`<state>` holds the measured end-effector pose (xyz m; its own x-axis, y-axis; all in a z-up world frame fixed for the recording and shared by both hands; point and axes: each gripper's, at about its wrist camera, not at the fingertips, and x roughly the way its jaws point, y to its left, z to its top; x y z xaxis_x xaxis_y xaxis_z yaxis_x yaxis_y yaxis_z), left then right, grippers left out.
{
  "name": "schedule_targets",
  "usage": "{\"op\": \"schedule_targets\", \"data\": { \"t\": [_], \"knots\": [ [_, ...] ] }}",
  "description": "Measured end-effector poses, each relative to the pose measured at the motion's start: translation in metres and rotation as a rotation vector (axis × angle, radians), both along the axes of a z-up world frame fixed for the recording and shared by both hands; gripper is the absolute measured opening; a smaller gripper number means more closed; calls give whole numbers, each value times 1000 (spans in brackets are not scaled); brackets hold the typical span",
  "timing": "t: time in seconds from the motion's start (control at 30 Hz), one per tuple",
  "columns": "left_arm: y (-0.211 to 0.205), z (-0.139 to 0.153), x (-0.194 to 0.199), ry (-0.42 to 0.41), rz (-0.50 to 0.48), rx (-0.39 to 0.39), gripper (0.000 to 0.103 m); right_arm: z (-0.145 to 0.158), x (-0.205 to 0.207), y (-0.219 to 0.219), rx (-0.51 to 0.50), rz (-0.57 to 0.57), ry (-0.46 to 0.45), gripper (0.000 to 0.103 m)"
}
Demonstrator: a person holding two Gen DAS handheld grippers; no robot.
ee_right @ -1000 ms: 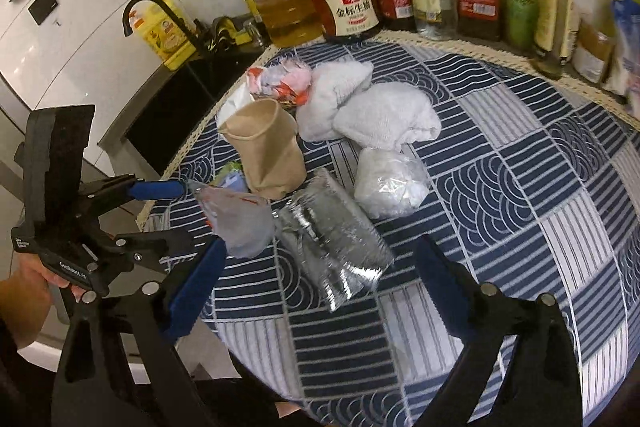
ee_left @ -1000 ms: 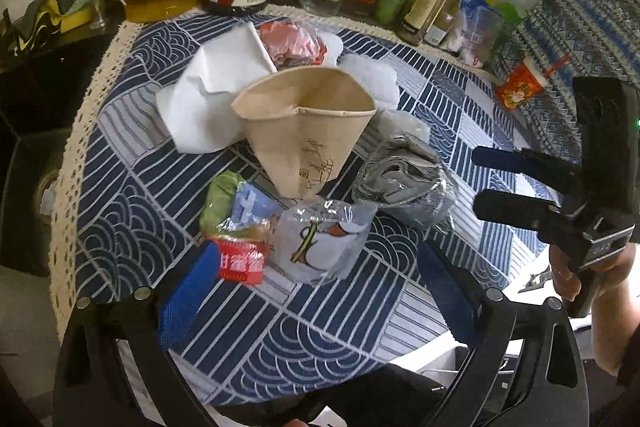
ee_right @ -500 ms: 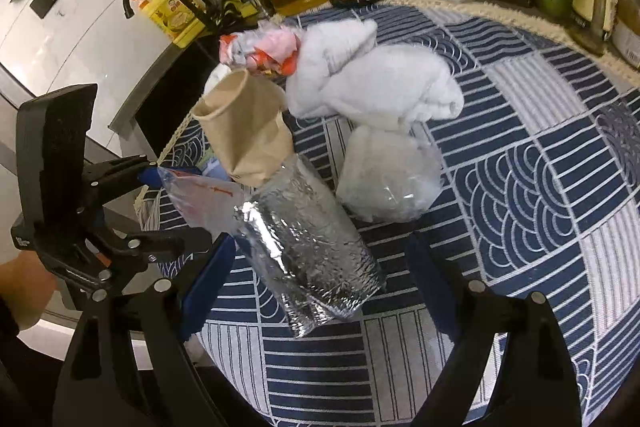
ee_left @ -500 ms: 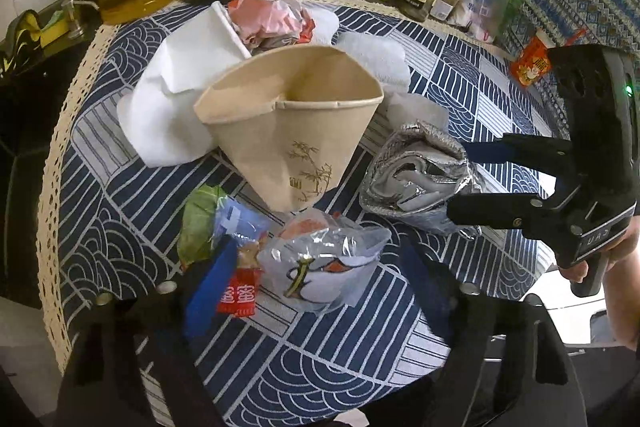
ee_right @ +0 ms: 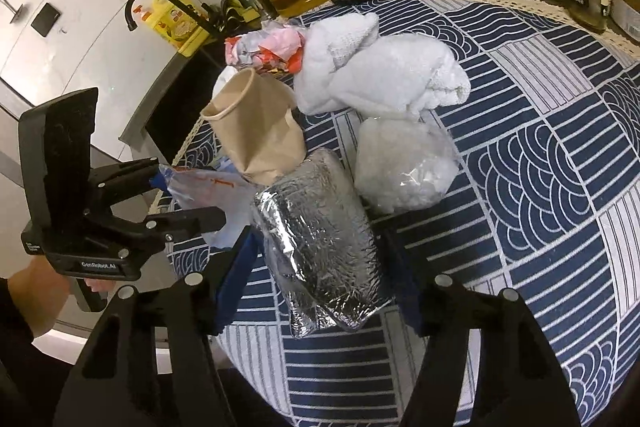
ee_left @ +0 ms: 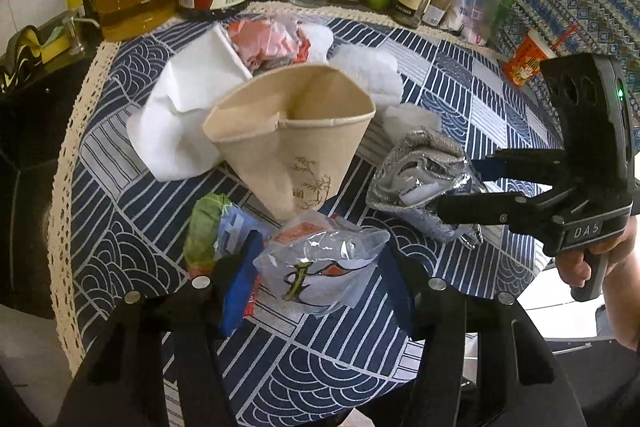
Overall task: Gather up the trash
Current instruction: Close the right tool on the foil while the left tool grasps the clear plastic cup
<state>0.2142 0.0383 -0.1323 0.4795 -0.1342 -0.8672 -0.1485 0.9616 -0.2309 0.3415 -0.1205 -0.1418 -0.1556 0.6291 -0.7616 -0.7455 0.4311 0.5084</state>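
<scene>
Two grippers are closing, each around its own piece of trash, on a blue-and-white patterned tablecloth [ee_left: 120, 211] filling the middle of both views.

1. White cloth [ee_right: 384, 75], upper centre of the right-wrist view: not trash by appearance; best left untouched.
2. Crushed paper cup [ee_left: 296, 143], centre of the left-wrist view: lies just behind both targets; should not be snagged on lifting.
3. Silver foil bag [ee_right: 320, 251], lower centre: sits between the jaws of the right gripper [ee_right: 316, 255], which are narrowing; contact cannot be confirmed. A grip across the middle is advised.
4. Clear printed wrapper [ee_left: 320, 267], lower centre: lies between the closing jaws of the left gripper [ee_left: 316, 271]; thin film, so full closure is needed before lifting.
5. Green-and-red packet [ee_left: 208, 231], lower left: partly under the left blue pad; a double pick-up is to be avoided.
</scene>
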Motion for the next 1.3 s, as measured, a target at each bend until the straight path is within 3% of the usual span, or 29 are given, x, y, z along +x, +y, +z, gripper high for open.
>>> {"op": "schedule_targets", "data": {
  "t": [0.63,1.3],
  "knots": [
    [-3,42,-47,-103,-16,-17,56,54,-51,-20,24,-72,-101,63],
    [-9,68,-157,-205,-35,-37,56,93,-168,-50,35,-167,-188,63]
  ]
}}
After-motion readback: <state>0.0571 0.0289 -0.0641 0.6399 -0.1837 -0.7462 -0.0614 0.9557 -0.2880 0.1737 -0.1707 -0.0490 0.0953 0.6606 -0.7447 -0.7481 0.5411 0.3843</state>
